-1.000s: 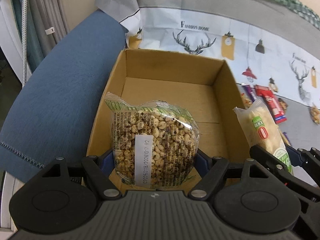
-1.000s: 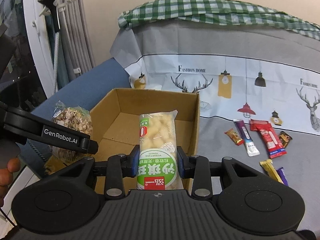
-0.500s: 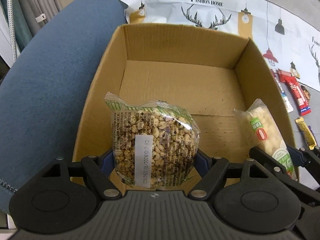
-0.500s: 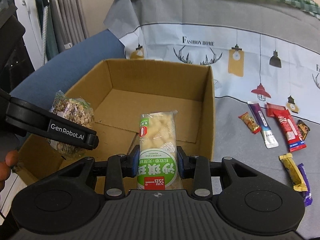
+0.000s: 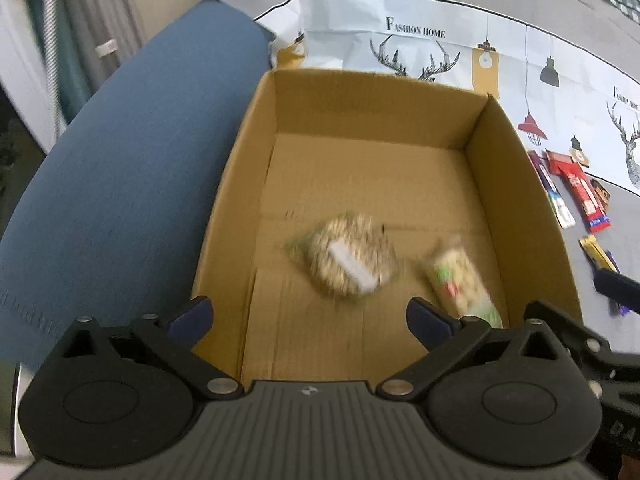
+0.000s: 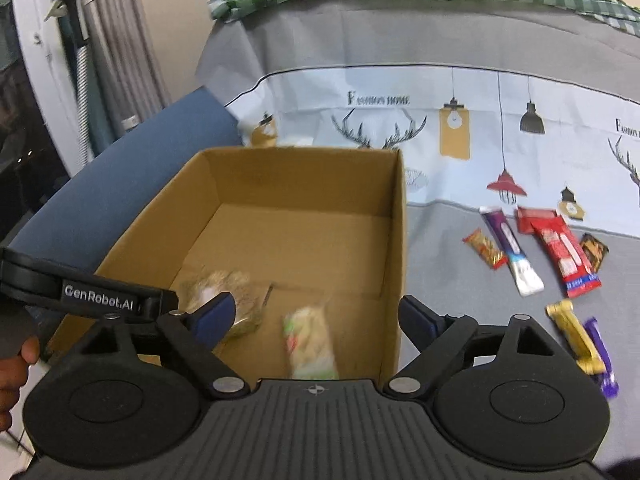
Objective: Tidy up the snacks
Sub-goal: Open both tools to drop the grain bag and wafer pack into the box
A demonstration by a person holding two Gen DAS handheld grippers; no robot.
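Both packs are out now — the left gripper (image 5: pixel 308 314) and right gripper (image 6: pixel 318 316), clamped a moment ago, gape wide and empty; cereal bag (image 5: pixel 348 258) and rice bar (image 5: pixel 460 284) blur inside the box (image 5: pixel 236 184), near end.

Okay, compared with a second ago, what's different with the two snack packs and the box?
Both were let go: the left hand-held gripper opened and the puffed-grain pack dropped into the cardboard box; the right hand-held gripper released the long rice-cracker pack beside it. The box and the loose bars on the cloth stayed put.
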